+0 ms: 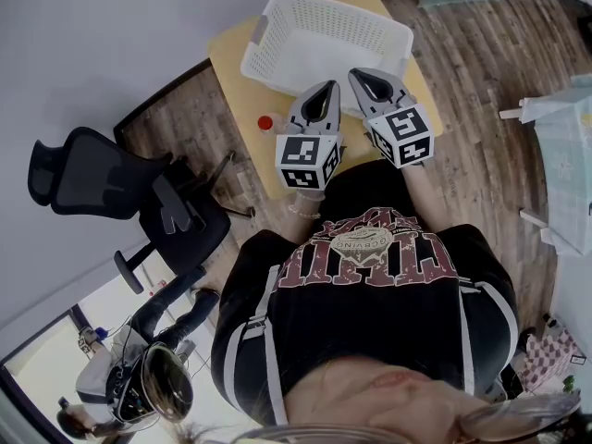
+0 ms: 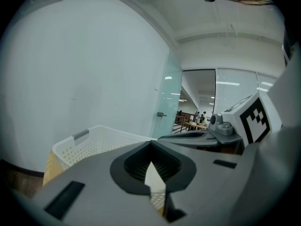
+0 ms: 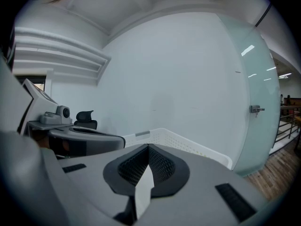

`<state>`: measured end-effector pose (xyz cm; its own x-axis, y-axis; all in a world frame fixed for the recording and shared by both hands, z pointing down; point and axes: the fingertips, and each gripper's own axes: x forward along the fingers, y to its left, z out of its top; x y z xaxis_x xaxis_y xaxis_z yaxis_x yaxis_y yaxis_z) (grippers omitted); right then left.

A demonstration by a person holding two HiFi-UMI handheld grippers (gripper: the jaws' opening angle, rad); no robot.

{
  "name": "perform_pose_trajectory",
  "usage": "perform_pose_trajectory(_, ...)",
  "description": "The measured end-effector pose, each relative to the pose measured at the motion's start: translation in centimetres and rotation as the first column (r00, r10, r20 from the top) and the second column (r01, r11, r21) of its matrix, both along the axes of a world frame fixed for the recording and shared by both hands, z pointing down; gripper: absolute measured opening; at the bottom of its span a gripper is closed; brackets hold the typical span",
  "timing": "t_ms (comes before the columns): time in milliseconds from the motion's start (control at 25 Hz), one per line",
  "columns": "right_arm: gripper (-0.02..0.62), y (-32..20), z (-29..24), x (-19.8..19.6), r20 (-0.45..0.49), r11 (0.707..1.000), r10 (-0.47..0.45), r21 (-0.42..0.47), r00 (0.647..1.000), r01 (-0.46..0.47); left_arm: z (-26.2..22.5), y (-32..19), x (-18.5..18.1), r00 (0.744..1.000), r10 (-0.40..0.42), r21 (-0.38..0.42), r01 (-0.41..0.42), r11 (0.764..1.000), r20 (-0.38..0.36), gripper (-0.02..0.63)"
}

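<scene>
— Left claw [image 1: 330,84], what do its jaws do?
— They sit closed, tip against tip, with nothing between them. The left gripper view [image 2: 151,145] shows only a thin sliver of light between the ribbed pads [image 2: 136,164].
— And the right claw [image 1: 355,73]?
— Same story: its jaws are closed on nothing, and the pads meet at the tip in the right gripper view [image 3: 148,146]. The two claws are held side by side, near each other, each with its marker cube [image 1: 305,163] towards the person.
— Now sweep the scene from the left
— Far left, a black office chair [image 1: 102,178] stands on the wood floor [image 1: 481,72] near the wall. Next comes a small light-wood table [image 1: 231,63], and on its left part, just left of the left claw, lies a small thing with a red cap [image 1: 265,123]; it is too small to name.
— Where is the basket [image 1: 277,26]?
— On the far part of the table, close to the wall. It is white, perforated and open-topped. From the head view both claw tips point at its near rim; each gripper view shows it ahead of the tips and lower [image 2: 89,142] [image 3: 188,147].
— Anything to the right?
— A frosted glass door [image 3: 256,93] past the basket, seen from the right gripper view
</scene>
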<state>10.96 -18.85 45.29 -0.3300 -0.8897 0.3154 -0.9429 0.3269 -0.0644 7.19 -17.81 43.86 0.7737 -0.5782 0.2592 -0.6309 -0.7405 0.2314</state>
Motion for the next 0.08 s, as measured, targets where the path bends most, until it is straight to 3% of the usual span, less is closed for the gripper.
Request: perform_pose_trajectory(80, 0.017, -0.09, 0.00, -0.11, -0.001, 1.000, -0.002, 0.001, 1.000, 0.002, 0.02, -0.08, -0.04, 1.000, 0.001, 0.001, -0.001, 1.000, 0.001, 0.046)
